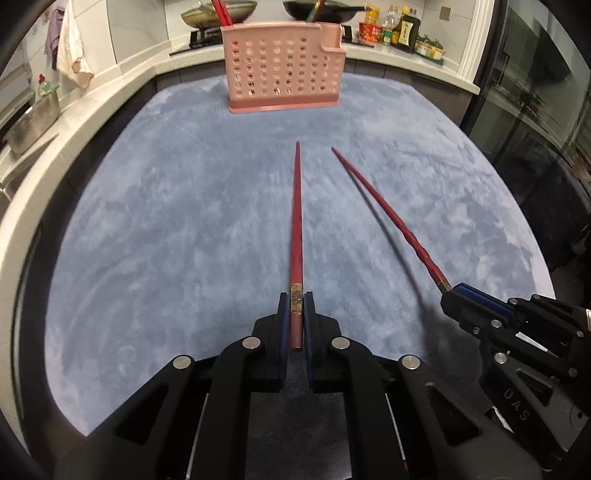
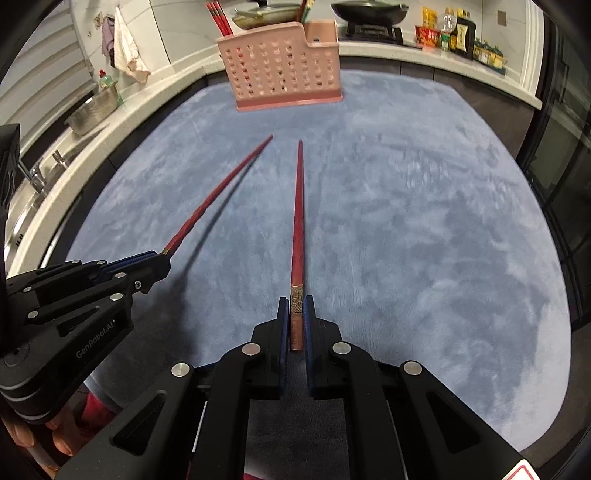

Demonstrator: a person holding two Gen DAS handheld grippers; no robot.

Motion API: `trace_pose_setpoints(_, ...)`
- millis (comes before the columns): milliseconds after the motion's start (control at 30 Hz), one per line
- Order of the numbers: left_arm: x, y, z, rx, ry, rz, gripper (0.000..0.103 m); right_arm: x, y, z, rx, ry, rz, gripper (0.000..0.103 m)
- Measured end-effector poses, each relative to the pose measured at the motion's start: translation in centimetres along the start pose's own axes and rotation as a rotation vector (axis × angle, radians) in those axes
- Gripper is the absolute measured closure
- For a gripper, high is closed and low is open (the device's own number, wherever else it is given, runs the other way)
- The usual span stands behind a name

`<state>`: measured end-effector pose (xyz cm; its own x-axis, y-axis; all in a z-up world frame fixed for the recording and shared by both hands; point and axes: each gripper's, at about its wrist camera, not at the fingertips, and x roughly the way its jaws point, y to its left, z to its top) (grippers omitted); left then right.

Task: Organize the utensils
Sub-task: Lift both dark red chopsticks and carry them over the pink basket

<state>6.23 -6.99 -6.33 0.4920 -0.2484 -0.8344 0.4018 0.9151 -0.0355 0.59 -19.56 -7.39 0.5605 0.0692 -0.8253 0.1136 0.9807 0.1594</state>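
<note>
Standing at the top centre of both views, a pink perforated utensil holder [image 1: 284, 70] [image 2: 282, 70] sits on the blue-grey cloth of the table [image 1: 184, 221] [image 2: 406, 221]. Red chopsticks [image 2: 219, 16] rise from its left end, and more utensil handles [image 2: 308, 9] poke out of the smaller right compartment. Lower centre in its own view, the left gripper [image 1: 295, 310] has its fingers narrowed onto the gold-banded end of a red chopstick [image 1: 296, 221]. Likewise, the right gripper [image 2: 295, 314] pinches a second red chopstick [image 2: 298, 221], both pointing toward the holder.
</note>
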Motion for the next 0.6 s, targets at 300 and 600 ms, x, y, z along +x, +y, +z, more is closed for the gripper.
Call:
trace_pose_setpoints(300,-3.9,1.3,4.1,-0.047,-0.083,-0.007,0.096,-4.9,0.1,4.3,0.024,-0.137,0.039,0.096)
trace_pose_setpoints(600,-8.0,3.3,11.2,-0.073,-0.205,0.017,0.096,-8.8,0.5,10.8,0.019,-0.270,0.066,0.096)
